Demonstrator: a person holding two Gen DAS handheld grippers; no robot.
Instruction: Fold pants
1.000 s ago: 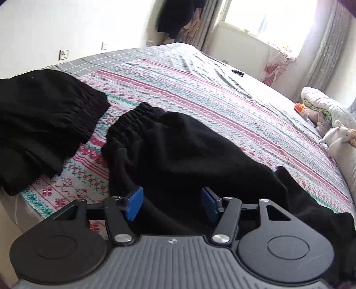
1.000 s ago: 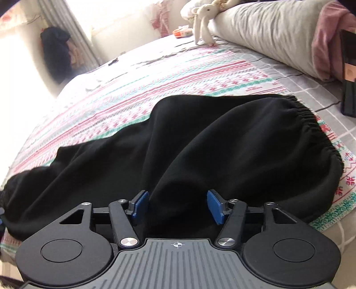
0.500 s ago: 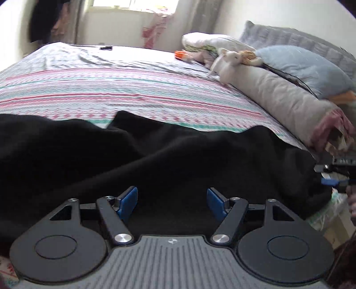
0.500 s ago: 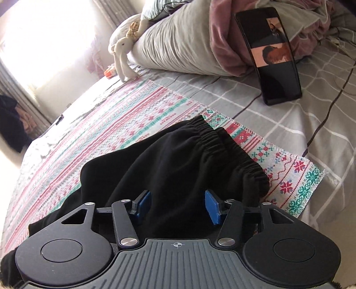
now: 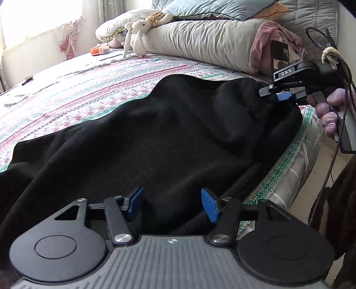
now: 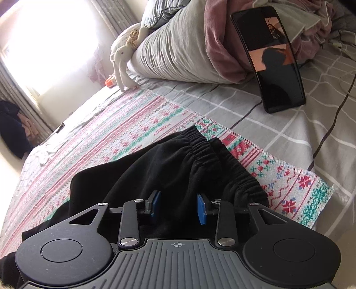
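Note:
Black pants [image 5: 169,133] lie spread across the patterned blanket [image 5: 89,93] on the bed. Their gathered waistband [image 6: 207,151] lies at the blanket's near corner. My left gripper [image 5: 172,205] hovers low over the pants' near edge, its jaws closing with black cloth between the blue pads [image 5: 210,207], which stand well apart. My right gripper [image 6: 178,206] is at the waist end, its jaws closing around bunched black cloth, and the pads [image 6: 201,210] still show bare blue faces. In the left wrist view the right gripper [image 5: 280,96] sits at the waistband, held by a hand [image 5: 329,111].
A phone [image 6: 276,57] leans against a pink and grey bedding roll [image 6: 178,51]. A white plush rabbit [image 5: 138,33] and pillows [image 5: 200,6] line the far side. A grey checked sheet [image 6: 289,133] with a cable [image 6: 329,133] lies beyond the blanket. The bed edge [image 5: 296,166] drops off on the right.
My left gripper has swung from the folded pile's end along the pants towards the waist and its jaws have narrowed. My right gripper moved to the waistband and closed in on the cloth.

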